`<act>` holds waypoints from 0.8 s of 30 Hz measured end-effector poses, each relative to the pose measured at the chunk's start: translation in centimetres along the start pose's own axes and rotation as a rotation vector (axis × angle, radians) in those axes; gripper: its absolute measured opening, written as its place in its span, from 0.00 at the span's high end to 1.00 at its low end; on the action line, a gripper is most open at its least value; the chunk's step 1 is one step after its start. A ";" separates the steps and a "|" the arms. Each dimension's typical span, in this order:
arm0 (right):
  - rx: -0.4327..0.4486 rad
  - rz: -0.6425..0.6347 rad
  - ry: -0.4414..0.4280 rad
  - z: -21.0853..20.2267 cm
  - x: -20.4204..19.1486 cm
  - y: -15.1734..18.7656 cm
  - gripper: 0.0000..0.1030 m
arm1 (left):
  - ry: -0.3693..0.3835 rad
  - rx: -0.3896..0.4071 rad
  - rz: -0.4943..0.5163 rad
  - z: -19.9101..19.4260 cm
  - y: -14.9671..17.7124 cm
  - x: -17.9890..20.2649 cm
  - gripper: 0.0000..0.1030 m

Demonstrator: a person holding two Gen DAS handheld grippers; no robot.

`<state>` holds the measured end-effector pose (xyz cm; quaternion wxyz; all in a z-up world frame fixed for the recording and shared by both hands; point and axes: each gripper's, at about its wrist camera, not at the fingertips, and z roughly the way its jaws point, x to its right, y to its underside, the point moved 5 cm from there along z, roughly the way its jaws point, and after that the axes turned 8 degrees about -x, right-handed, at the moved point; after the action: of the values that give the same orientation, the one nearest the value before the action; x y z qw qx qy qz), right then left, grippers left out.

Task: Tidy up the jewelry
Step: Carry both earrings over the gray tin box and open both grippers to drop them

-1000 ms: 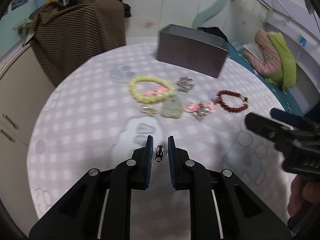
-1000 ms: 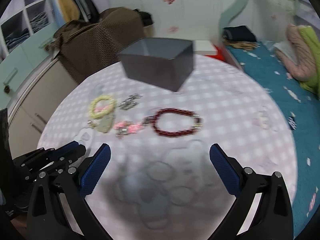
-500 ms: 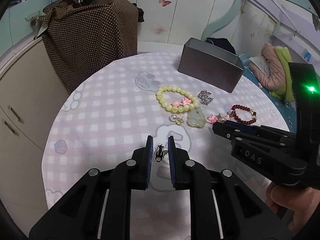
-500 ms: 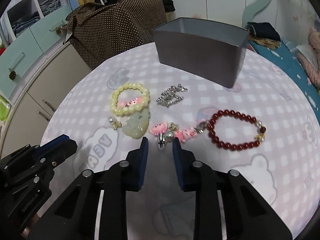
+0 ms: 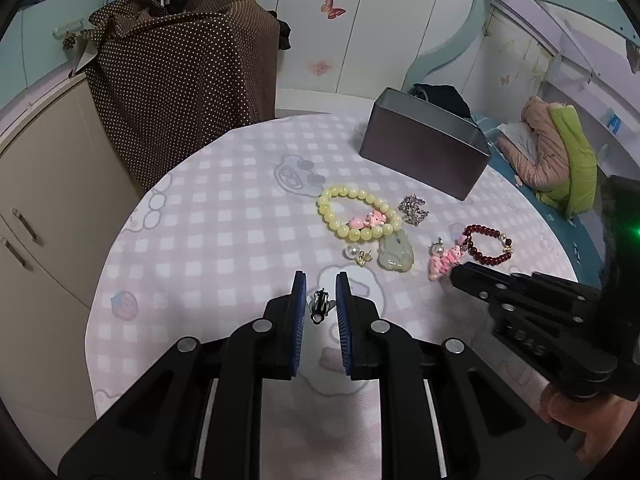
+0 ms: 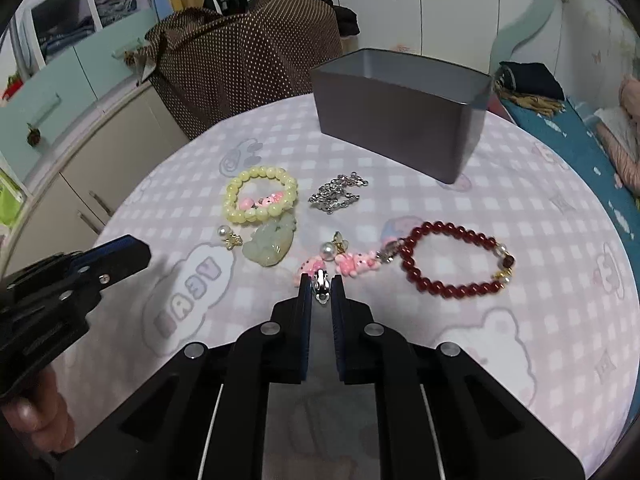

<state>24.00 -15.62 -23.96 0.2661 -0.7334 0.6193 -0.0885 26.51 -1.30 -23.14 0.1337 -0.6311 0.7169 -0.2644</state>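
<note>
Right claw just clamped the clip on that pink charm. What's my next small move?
Probably lift the right claw a little. It is shut on the silver clip of the pink charm, which touches the red bracelet; check that comes free before heading to the tin.

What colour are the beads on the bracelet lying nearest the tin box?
Pale yellow; the beaded bracelet has small pink charms along one side. The right wrist view shows it best.
</note>
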 end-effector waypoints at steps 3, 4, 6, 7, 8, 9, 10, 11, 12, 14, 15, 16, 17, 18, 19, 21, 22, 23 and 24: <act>0.012 0.007 -0.036 -1.1 0.1 0.1 0.92 | 0.003 0.007 0.005 -0.2 -0.3 0.2 0.85; 0.016 0.012 -0.047 -1.5 0.1 0.1 0.92 | 0.006 0.011 0.007 -0.4 -0.4 0.3 0.85; 0.029 0.014 -0.062 -2.4 0.3 0.0 0.92 | 0.013 0.022 0.014 -0.8 -0.8 0.6 0.85; 0.040 0.014 -0.071 -3.0 0.3 -0.3 0.92 | 0.017 0.031 0.018 -1.1 -1.2 0.8 0.85; 0.051 0.014 -0.082 -3.6 0.2 -0.6 0.92 | 0.021 0.041 0.023 -1.4 -1.5 0.9 0.85; 0.062 0.011 -0.091 -4.2 0.2 -0.9 0.92 | 0.028 0.052 0.030 -1.7 -2.1 1.1 0.85; 0.082 -0.001 -0.095 -5.2 0.0 -1.5 0.92 | 0.034 0.063 0.036 -2.0 -2.6 1.4 0.85; 0.094 -0.010 -0.095 -5.8 -0.1 -2.0 0.92 | 0.040 0.074 0.041 -2.3 -3.2 1.5 0.85; 0.119 -0.022 -0.097 -6.8 -0.2 -2.9 0.92 | 0.049 0.088 0.047 -2.7 -4.0 1.8 0.85; 0.161 -0.041 -0.100 -8.4 -0.3 -4.5 0.92 | 0.056 0.116 0.061 -3.3 -5.7 2.2 0.85; 0.185 -0.054 -0.096 -9.2 -0.4 -5.5 0.92 | 0.061 0.135 0.072 -3.8 -6.8 2.6 0.85; 0.204 -0.063 -0.089 -9.9 -0.3 -6.3 0.92 | 0.066 0.150 0.080 -4.1 -7.7 2.9 0.85; 0.219 -0.071 -0.081 -10.3 -0.3 -7.1 0.92 | 0.070 0.170 0.092 -4.6 -8.9 3.3 0.85; 0.240 -0.080 -0.070 -11.0 -0.2 -8.3 0.92 | 0.070 0.183 0.102 -4.8 -9.8 3.6 0.85; 0.252 -0.084 -0.064 -11.4 0.0 -9.0 0.92 | 0.072 0.205 0.116 -5.2 -11.4 4.1 0.85; 0.270 -0.077 -0.049 -11.9 0.7 -11.0 0.92 | 0.089 0.219 0.128 -5.5 -13.4 4.7 0.85; 0.273 -0.074 -0.044 -12.0 1.0 -11.6 0.92 | 0.103 0.222 0.132 -5.4 -14.7 5.1 0.85; 0.275 -0.069 -0.037 -11.9 1.4 -12.4 0.92 | 0.109 0.223 0.138 -5.2 -16.0 5.6 0.85; 0.269 -0.064 -0.026 -11.7 1.8 -13.1 0.92 | 0.110 0.220 0.149 -4.9 -17.0 6.1 0.85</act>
<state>30.34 -19.44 -7.93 0.3671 -0.7116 0.5744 -0.1699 37.05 -7.25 -8.94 0.1819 -0.5420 0.7347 -0.3651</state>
